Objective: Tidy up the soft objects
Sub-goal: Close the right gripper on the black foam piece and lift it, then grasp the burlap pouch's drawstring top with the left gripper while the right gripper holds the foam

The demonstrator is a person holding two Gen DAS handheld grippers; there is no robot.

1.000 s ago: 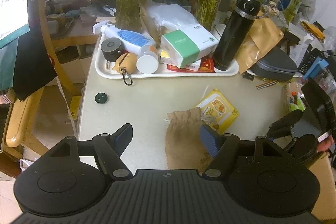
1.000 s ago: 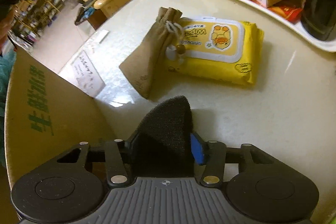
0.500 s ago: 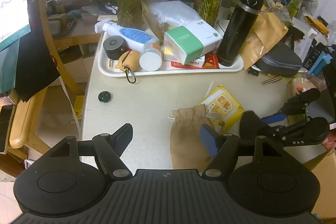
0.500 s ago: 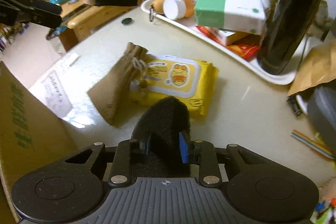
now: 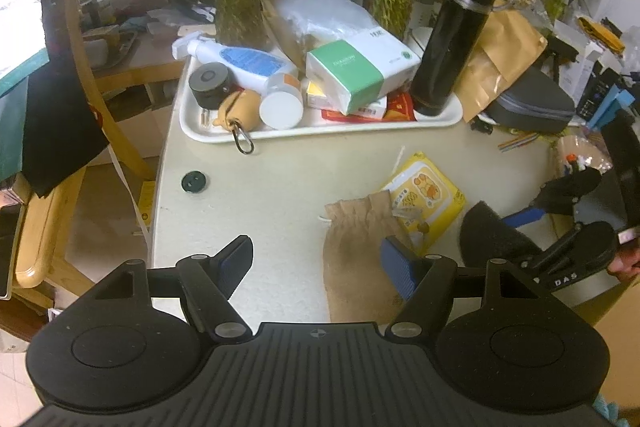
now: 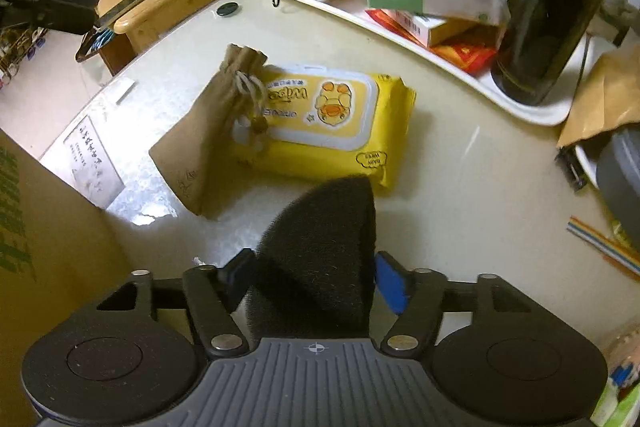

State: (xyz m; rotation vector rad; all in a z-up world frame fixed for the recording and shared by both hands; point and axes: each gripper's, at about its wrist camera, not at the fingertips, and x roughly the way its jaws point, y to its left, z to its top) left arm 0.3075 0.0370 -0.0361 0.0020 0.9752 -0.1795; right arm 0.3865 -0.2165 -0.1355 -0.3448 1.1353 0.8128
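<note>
A black foam sponge (image 6: 320, 239) sits between the fingers of my right gripper (image 6: 316, 267), just in front of the yellow wipes pack (image 6: 332, 119). The jaws are opening; the sponge has swelled to fill the gap and its sides lie at the pads without looking squeezed. A brown burlap drawstring pouch (image 6: 208, 131) leans against the pack's left end. In the left wrist view the sponge (image 5: 488, 239) rests on the table right of the pouch (image 5: 356, 251) and the wipes (image 5: 428, 195). My left gripper (image 5: 316, 251) hangs open and empty above the table, its right finger over the pouch.
A white tray (image 5: 320, 135) at the back carries a black flask (image 5: 452, 43), a tissue box, bottles and jars. A grey case (image 5: 532, 103) lies to the right. A small black cap (image 5: 194, 182) sits near the left edge. A cardboard box (image 6: 40, 247) stands beside the table.
The right gripper's jaws squeezed the sponge narrow, then spread wide, and the sponge puffed back out. It now lies closer to the wipes pack. The left gripper stayed put.
</note>
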